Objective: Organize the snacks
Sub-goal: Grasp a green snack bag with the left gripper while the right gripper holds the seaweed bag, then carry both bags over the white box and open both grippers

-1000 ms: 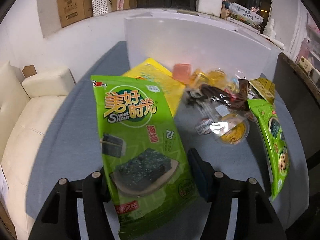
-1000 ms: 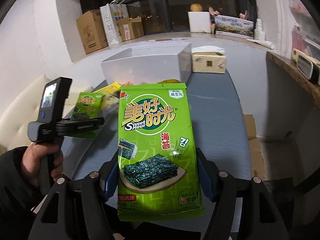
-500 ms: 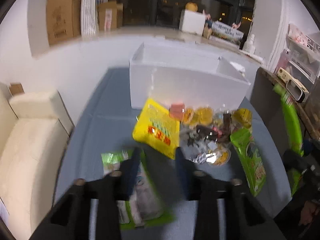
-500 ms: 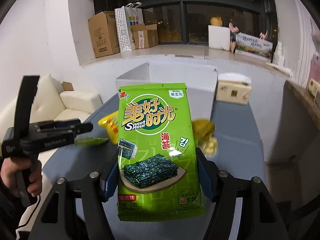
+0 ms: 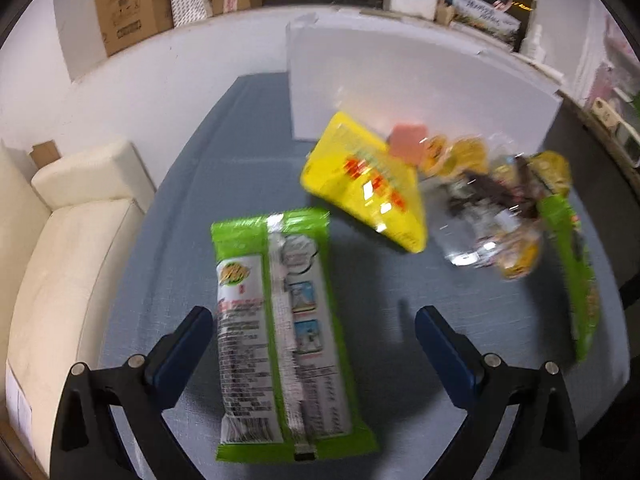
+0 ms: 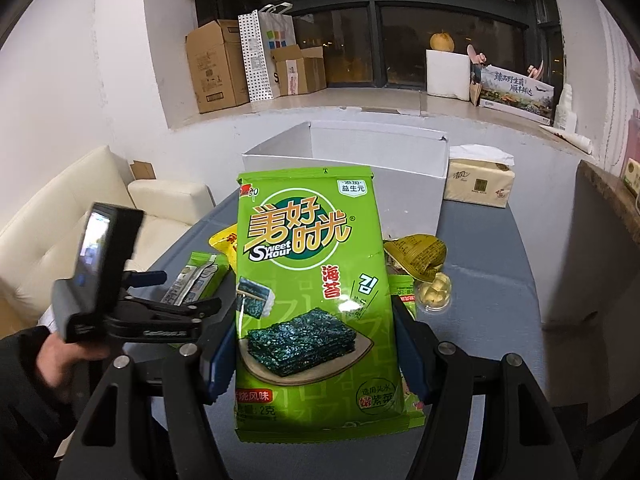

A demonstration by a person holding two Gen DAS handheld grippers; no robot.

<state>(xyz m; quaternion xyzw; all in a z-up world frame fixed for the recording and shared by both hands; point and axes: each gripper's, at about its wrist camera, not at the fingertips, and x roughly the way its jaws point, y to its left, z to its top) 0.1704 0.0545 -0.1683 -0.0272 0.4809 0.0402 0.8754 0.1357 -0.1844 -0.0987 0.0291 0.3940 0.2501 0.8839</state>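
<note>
My left gripper (image 5: 314, 334) is open and empty above the blue-grey table (image 5: 248, 152). A green seaweed packet (image 5: 280, 320) lies back side up on the table between its fingers, untouched; it also shows in the right wrist view (image 6: 196, 280). My right gripper (image 6: 312, 348) is shut on a second green seaweed packet (image 6: 312, 300), held upright above the table. A yellow snack bag (image 5: 368, 184) and a pile of small wrapped snacks (image 5: 492, 200) lie further back. A third green packet (image 5: 572, 264) lies at the right.
A white open box (image 6: 360, 160) stands at the far end of the table. A tissue pack (image 6: 478, 184) sits to its right. A cream sofa (image 5: 60, 240) is left of the table. Cardboard boxes (image 6: 216, 64) stand on the window ledge.
My left gripper has opened and let go of its green packet, which now lies back side up on the table. My right gripper still holds its packet and has risen slightly.
</note>
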